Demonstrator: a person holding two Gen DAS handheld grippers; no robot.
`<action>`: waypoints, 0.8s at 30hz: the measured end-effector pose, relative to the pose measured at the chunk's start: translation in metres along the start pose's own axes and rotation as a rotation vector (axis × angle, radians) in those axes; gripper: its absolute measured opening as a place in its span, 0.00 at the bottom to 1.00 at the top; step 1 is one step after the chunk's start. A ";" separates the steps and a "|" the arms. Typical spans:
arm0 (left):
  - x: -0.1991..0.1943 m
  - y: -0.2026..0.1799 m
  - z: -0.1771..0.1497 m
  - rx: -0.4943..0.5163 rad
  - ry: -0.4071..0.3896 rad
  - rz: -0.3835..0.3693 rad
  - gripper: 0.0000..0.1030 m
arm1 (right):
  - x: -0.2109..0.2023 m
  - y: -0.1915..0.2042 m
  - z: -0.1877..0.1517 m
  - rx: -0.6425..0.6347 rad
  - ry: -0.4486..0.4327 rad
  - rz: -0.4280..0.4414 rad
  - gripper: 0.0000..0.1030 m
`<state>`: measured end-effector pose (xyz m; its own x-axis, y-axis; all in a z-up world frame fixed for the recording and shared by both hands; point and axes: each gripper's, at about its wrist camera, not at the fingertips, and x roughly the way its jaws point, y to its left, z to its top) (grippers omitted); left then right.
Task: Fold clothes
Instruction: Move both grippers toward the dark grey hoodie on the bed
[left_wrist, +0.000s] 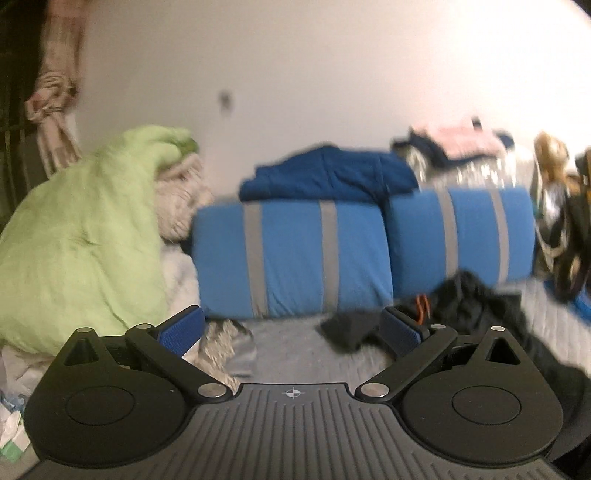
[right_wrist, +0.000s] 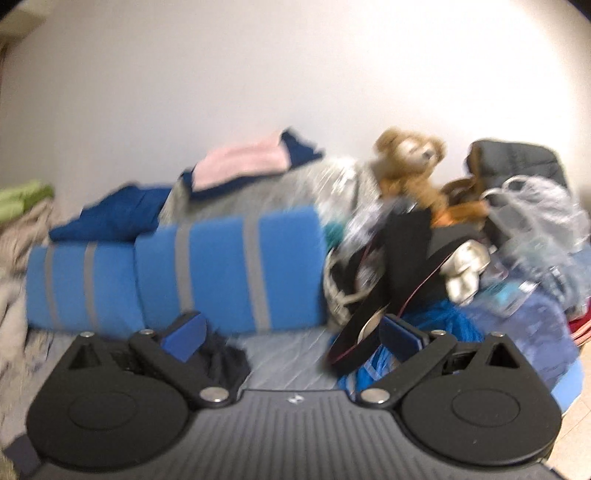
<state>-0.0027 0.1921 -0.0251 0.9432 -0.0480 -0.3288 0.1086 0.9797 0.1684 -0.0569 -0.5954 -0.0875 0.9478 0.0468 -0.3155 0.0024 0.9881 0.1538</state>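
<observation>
Both pictures are blurred, so small details are hard to read.

In the left wrist view, a checked curtain hangs at the far left beside a dark window. Below it a light green blanket lies in a big heap, with a cream knitted fabric just beside it. In the middle two blue pillows with grey stripes lean against the white wall, and a dark blue garment lies on top of them. Further right a pink folded cloth rests on a pile behind the pillows. The left gripper has its jaws spread wide and nothing is between them. A black garment lies crumpled on the grey bed sheet, in front of the right pillow and just beside the right finger.

In the right wrist view, the same black garment shows partly behind the left finger of the right gripper, on the sheet. This gripper is also spread wide and empty. Behind it are the blue pillows, and to the right a brown teddy bear sits on a heap of bags; a black strap hangs from the heap near the right finger. A clear plastic bag is at the far right.
</observation>
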 end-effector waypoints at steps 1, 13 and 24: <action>-0.005 0.003 0.000 -0.007 -0.009 0.014 1.00 | -0.005 -0.007 0.004 0.006 -0.004 -0.004 1.00; 0.032 -0.029 -0.103 -0.088 0.061 -0.162 1.00 | 0.003 0.005 -0.067 -0.091 0.078 0.048 1.00; 0.069 -0.046 -0.189 -0.239 0.094 -0.357 1.00 | 0.046 0.044 -0.173 -0.060 0.207 0.245 1.00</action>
<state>-0.0022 0.1806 -0.2309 0.8259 -0.3846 -0.4124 0.3365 0.9230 -0.1869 -0.0687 -0.5247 -0.2570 0.8328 0.3071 -0.4606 -0.2427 0.9503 0.1949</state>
